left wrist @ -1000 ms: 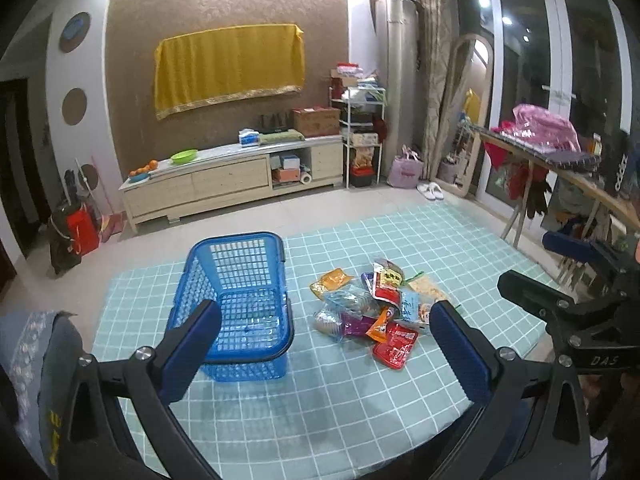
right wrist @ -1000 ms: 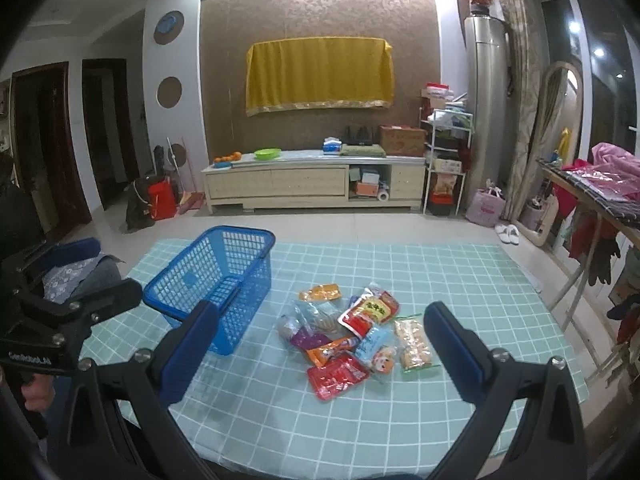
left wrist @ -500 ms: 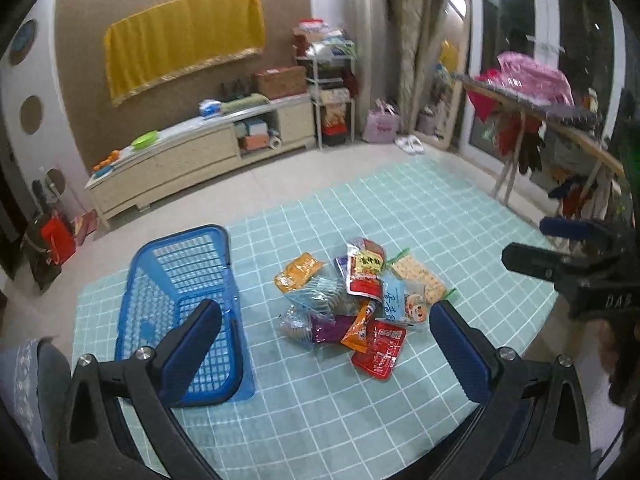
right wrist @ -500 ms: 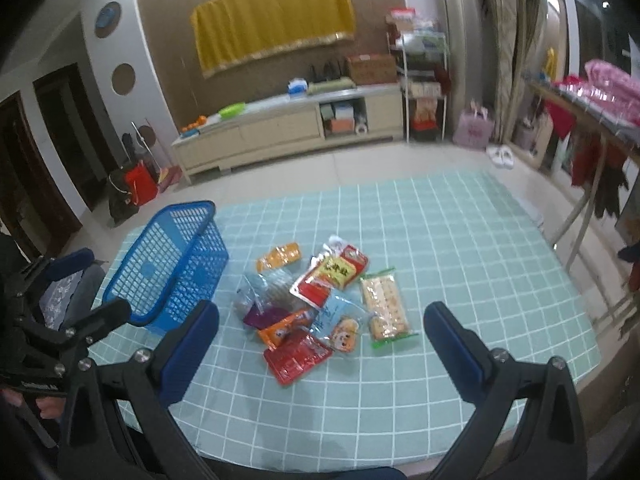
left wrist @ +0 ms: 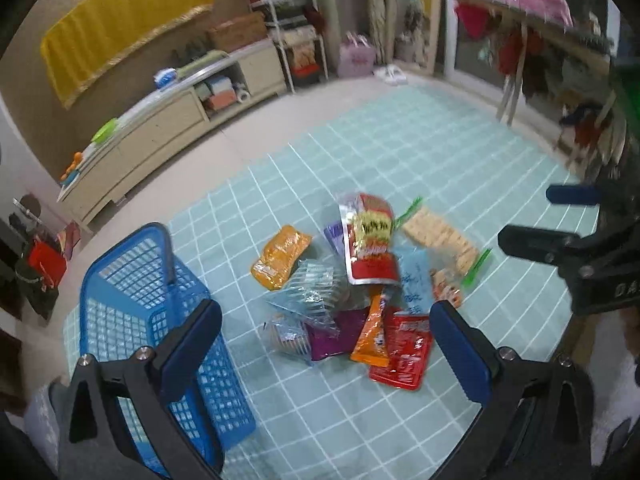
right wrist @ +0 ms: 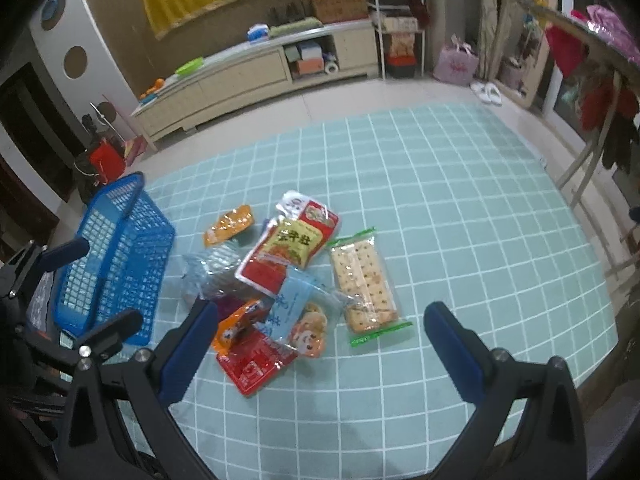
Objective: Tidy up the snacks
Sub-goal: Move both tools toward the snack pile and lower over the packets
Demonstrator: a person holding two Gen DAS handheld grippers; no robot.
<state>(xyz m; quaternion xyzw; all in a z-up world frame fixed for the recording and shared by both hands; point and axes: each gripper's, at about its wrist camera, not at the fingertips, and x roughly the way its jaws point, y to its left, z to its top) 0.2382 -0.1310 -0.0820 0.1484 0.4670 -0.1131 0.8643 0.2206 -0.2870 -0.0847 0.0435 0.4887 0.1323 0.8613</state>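
A pile of several snack packets (left wrist: 360, 280) (right wrist: 292, 280) lies on a teal checked mat (left wrist: 460, 168) (right wrist: 460, 208). Among them are a red and yellow bag (left wrist: 370, 240) (right wrist: 290, 244), a cracker pack (left wrist: 440, 240) (right wrist: 362, 280), an orange packet (left wrist: 280, 256) (right wrist: 230, 224) and a flat red packet (left wrist: 402, 348) (right wrist: 252, 364). A blue plastic basket (left wrist: 148, 320) (right wrist: 112, 256) stands left of the pile. My left gripper (left wrist: 326, 336) hovers open above the pile's near side. My right gripper (right wrist: 316, 340) is open too, over the near packets, holding nothing.
A long low cabinet (right wrist: 256, 72) runs along the back wall, with a shelf rack (right wrist: 396, 24) at its right end. A clothes rack (right wrist: 592, 64) with hanging garments stands at the right edge of the mat. Bare tile floor (right wrist: 340, 100) lies between mat and cabinet.
Both grippers have tilted down and moved closer to the snack pile, which now looks larger in both views. Both stay open. The packets and basket have not moved.
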